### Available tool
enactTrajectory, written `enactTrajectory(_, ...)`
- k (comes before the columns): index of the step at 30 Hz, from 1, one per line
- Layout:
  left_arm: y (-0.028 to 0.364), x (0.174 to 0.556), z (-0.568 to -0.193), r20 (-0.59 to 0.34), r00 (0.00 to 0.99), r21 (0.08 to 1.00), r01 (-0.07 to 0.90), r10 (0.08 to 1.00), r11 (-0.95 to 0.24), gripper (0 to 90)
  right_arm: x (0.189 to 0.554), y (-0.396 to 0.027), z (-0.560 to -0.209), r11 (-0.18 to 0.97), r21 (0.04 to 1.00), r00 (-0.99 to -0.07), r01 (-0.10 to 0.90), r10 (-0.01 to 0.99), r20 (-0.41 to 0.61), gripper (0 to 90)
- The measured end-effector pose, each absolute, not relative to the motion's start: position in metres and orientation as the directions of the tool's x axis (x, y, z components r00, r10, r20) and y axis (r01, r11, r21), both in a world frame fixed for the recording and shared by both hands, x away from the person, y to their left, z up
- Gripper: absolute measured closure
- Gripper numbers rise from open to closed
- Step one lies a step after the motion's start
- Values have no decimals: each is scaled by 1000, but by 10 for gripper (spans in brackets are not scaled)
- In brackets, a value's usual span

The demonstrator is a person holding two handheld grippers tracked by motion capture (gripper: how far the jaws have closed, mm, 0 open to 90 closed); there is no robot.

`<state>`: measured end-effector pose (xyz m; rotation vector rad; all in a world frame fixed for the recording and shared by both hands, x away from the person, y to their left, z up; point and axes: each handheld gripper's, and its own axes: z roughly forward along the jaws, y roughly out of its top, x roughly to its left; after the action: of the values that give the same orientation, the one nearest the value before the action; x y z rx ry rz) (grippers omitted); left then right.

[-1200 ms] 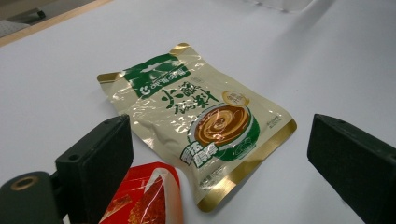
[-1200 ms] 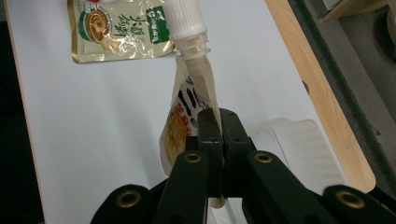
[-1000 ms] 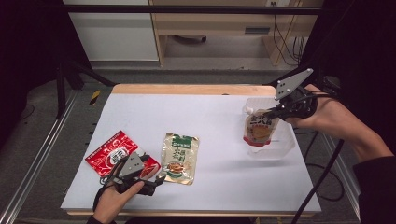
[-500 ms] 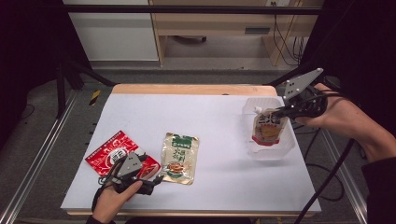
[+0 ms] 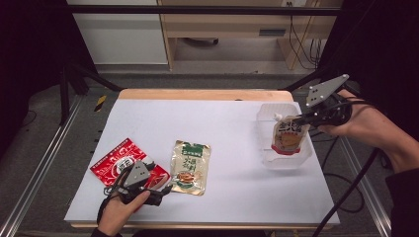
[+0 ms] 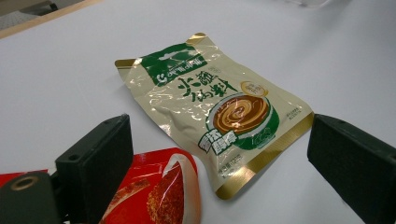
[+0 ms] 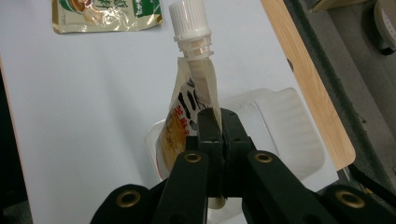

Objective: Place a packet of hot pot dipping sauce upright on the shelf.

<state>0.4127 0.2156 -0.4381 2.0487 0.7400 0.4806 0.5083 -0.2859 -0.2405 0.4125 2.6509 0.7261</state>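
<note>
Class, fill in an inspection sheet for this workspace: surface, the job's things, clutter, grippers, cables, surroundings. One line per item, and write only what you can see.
Surface: white table top with a wooden far edge, no spills seen.
Job's things: spouted pouch with a white cap, hanging over the clear plastic tray at the right side.
Clutter: green-and-gold sachet lying flat near the front; red sachet to its left, partly under the left gripper.
Grippers: right gripper shut on the spouted pouch's edge; left gripper open, low over the table, jaws wide apart either side of the sachets.
Cables: black cable trailing from the right gripper off the table's right edge.
Surroundings: wooden furniture and dark floor behind the table; metal rail along the left.
</note>
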Motion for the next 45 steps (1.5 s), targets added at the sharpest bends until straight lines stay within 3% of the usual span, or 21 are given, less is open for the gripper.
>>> enactTrajectory(45,215,414,-442,52,751,832,333,659,-445,69,520,-288,-320,816,524,-915,242,372,-157,893)
